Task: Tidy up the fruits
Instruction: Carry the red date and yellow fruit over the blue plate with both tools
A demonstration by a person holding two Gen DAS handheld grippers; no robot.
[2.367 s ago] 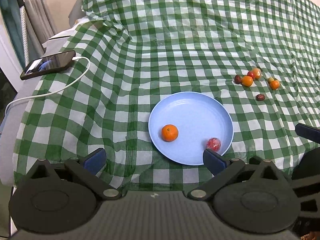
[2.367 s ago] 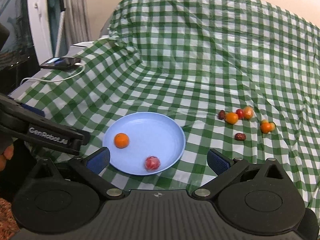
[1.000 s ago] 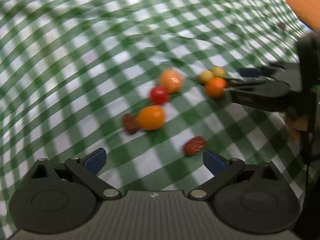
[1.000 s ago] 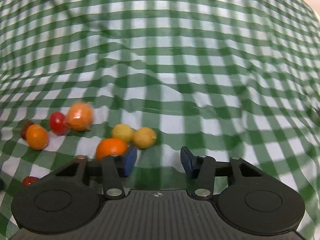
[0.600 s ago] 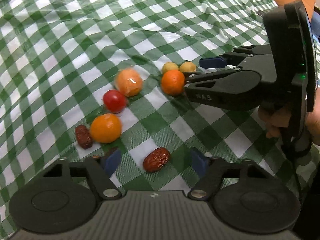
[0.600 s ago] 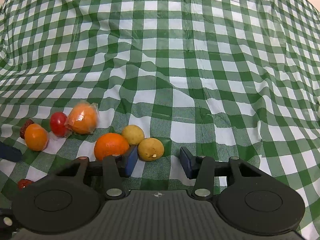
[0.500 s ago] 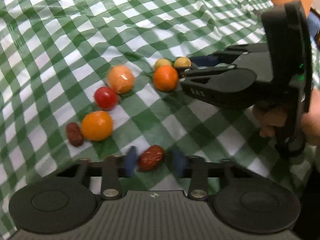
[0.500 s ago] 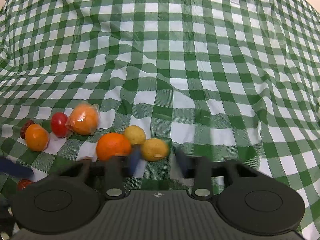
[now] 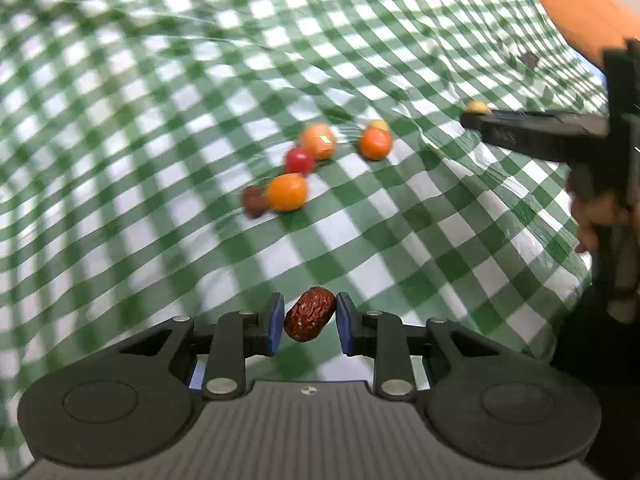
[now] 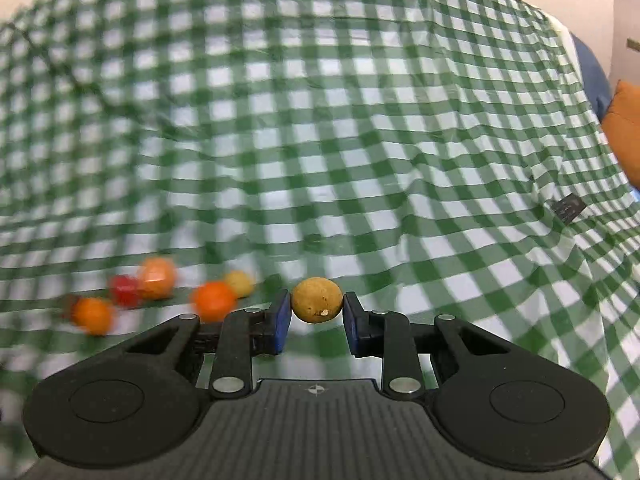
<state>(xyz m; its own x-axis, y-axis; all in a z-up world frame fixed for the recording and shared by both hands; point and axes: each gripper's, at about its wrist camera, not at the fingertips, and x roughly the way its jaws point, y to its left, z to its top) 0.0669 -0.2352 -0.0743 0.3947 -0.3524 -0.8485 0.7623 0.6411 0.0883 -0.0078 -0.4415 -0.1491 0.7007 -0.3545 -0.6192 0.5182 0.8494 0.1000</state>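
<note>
Left gripper (image 9: 309, 323) clenched on wrinkled red date (image 9: 309, 314), lifted clear of checked cloth (image 9: 140, 128). Right gripper (image 10: 316, 316) clenched on yellow fruit (image 10: 316, 299). Remaining fruit cluster (image 9: 304, 160) mid-cloth; open cloth all round; cloth edge drops at right.

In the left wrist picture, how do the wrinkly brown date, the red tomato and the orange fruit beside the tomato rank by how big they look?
1. Date: looks largest, but it sits right at the camera between the jaws, so that is nearness.
2. Orange fruit.
3. Red tomato: slightly smaller, though blur makes the gap between these two unsure.
</note>
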